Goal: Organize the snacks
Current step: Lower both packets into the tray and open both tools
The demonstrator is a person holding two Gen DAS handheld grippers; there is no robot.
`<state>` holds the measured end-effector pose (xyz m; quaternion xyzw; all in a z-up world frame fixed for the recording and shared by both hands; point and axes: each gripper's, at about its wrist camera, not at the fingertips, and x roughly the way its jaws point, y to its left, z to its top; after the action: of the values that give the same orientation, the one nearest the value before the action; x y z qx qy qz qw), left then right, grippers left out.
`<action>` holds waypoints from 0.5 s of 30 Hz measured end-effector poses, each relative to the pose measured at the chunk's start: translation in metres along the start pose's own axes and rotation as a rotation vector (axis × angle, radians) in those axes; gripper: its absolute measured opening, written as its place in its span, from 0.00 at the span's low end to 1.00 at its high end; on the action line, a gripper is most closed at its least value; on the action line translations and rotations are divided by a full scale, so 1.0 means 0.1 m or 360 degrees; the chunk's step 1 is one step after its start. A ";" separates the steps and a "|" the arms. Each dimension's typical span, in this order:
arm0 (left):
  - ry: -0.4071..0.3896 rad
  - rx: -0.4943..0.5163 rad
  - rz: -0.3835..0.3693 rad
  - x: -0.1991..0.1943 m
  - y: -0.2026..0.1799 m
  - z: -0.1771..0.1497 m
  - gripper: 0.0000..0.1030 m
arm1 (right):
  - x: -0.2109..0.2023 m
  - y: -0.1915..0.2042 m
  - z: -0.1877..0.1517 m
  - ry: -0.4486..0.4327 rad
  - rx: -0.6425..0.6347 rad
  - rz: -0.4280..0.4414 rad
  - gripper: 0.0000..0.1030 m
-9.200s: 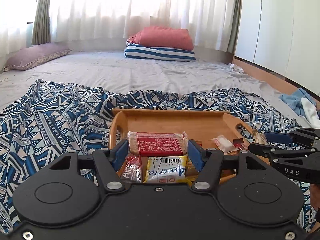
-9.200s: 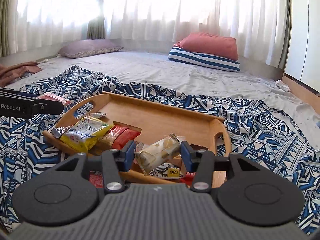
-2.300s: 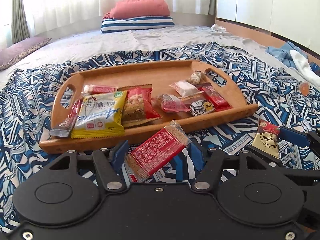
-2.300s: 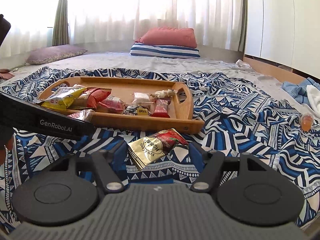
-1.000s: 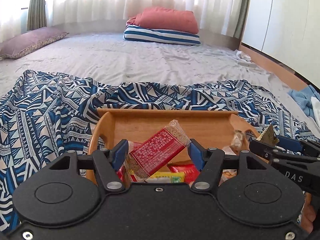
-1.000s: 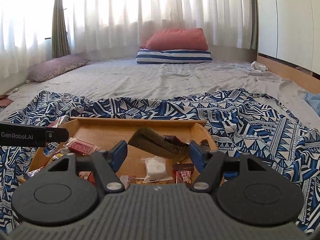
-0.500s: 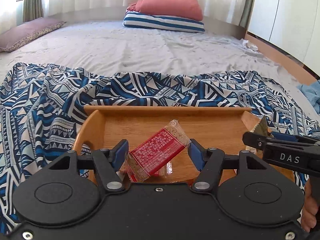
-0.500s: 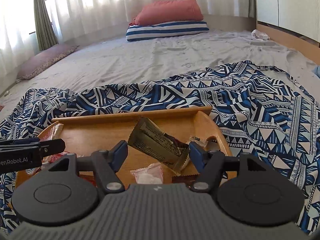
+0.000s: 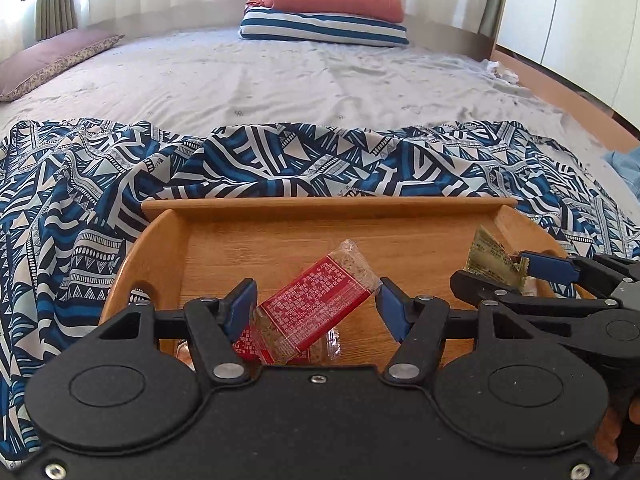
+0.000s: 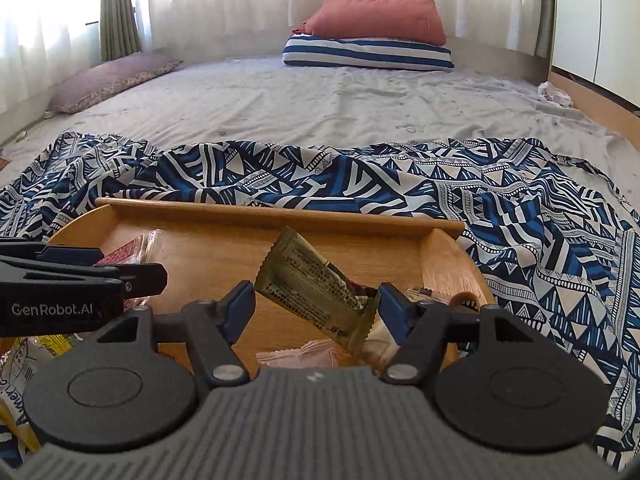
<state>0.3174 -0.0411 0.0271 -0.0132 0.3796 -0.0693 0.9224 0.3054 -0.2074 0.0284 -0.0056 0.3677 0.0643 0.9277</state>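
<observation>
Your left gripper [image 9: 316, 304] pinches a red snack bar [image 9: 316, 312], your right gripper [image 10: 316, 306] a gold packet [image 10: 316, 288], both over the wooden tray [image 9: 328, 203]; releases remain, several snacks already inside.

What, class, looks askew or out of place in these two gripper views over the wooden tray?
Both held packets sit crooked. The red snack packet lies diagonally in the left gripper, and the gold snack packet slants across the right gripper. Both hang above the wooden tray. The patterned blanket is rumpled. No spill or damage shows.
</observation>
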 end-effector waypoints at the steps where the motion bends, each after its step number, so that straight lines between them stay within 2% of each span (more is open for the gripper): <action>1: 0.0002 0.0004 0.0001 0.01 0.00 0.00 0.61 | 0.01 0.00 0.00 0.0002 -0.0006 0.0000 0.69; 15: 0.0021 0.0015 0.0020 0.11 -0.01 -0.04 0.61 | 0.10 -0.04 -0.07 0.0024 0.0019 0.0019 0.70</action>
<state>0.3223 -0.0434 0.0172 -0.0060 0.3853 -0.0655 0.9204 0.3084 -0.2104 0.0168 0.0016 0.3749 0.0677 0.9246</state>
